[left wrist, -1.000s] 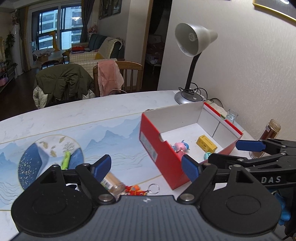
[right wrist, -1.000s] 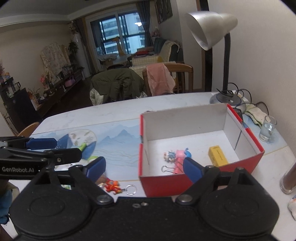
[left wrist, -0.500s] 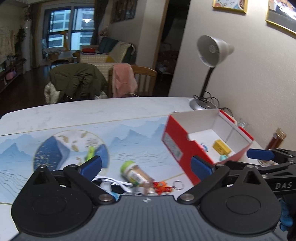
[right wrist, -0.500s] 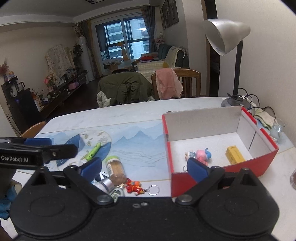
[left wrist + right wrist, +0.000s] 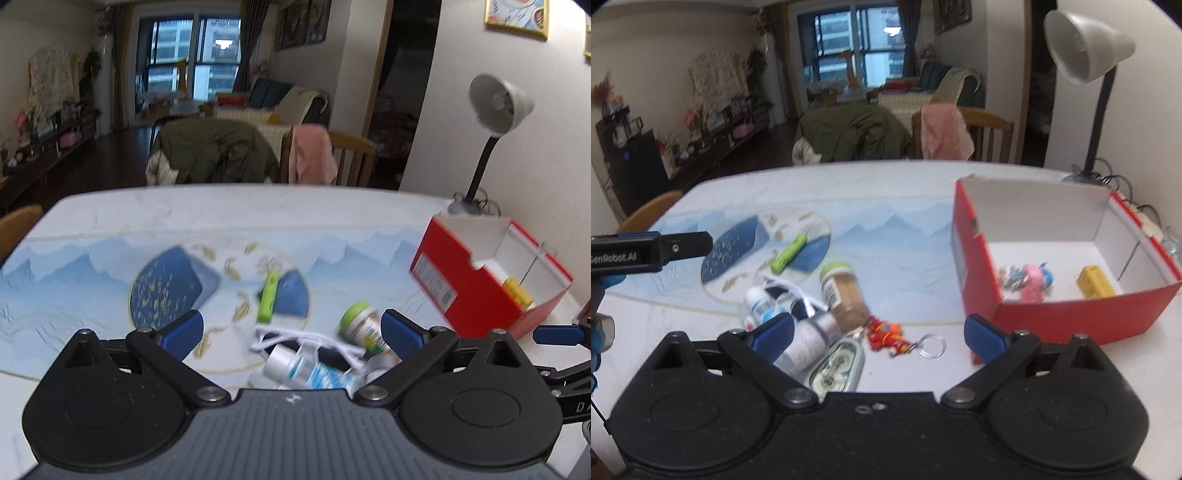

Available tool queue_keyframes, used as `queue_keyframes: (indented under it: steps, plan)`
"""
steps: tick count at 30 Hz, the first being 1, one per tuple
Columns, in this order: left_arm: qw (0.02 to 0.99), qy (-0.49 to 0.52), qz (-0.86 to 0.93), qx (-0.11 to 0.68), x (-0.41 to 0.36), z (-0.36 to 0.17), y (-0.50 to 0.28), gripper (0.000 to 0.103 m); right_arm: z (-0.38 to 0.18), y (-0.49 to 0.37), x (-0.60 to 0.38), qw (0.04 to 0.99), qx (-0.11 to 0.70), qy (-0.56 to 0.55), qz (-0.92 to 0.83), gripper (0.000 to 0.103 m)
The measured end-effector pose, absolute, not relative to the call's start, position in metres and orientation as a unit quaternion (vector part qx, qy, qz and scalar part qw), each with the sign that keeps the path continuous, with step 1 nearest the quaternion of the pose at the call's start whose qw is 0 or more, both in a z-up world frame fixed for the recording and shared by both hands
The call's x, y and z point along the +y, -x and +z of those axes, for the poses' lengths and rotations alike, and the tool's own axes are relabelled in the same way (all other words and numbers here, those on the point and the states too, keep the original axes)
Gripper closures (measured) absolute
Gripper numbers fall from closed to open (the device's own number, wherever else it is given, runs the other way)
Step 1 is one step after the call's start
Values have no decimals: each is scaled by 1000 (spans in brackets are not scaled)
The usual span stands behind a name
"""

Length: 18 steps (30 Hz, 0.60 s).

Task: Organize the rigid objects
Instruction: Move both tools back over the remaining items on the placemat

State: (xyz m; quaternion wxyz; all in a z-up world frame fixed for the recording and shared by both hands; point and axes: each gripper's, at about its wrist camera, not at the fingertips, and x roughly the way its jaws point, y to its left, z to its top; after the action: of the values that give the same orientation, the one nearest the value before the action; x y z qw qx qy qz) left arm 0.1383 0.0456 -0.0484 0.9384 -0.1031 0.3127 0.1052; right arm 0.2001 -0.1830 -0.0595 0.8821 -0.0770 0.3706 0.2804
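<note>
This is a lived-in home, an open dining and living room. Wooden chairs [image 5: 982, 133] draped with a jacket [image 5: 853, 136] stand at the surface [image 5: 894, 192], a sofa [image 5: 284, 99] sits before a large window [image 5: 857, 40], framed pictures [image 5: 517, 16] hang on the wall, and a desk lamp [image 5: 1086, 48] stands nearby.

desk lamp [image 5: 1087, 44], wooden chair [image 5: 982, 136], draped coats [image 5: 218, 151]

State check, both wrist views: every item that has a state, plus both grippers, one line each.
left gripper: open, empty
right gripper: open, empty
red box: open-topped, upright
pink figure: in the box
yellow block: in the box
green-capped jar: on its side, outside the box
green marker: flat on the mat
keychain: on the table
desk lamp: off
</note>
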Motion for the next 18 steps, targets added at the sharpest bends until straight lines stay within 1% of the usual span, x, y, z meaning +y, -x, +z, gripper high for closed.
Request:
queue_keyframes:
  steps: [8, 10, 11, 13, 18]
  plan:
    - [925, 99, 66, 361, 44, -91, -148, 0, -95, -196, -159, 854, 405, 123, 302, 11]
    - [925, 98, 48, 364, 39, -94, -149, 0, -104, -198, -156, 849, 414, 131, 301, 13]
    - [926, 93, 40, 365, 34, -94, -151, 0, -108, -200, -154, 846, 419, 132, 302, 17]
    - [926, 84, 26, 366, 24, -95, -156, 0, -114, -202, -152, 840, 427, 132, 308, 21]
    - [923, 69, 3, 379, 2, -102, -173, 0, -129, -201, -142, 826, 436, 150, 325, 26]
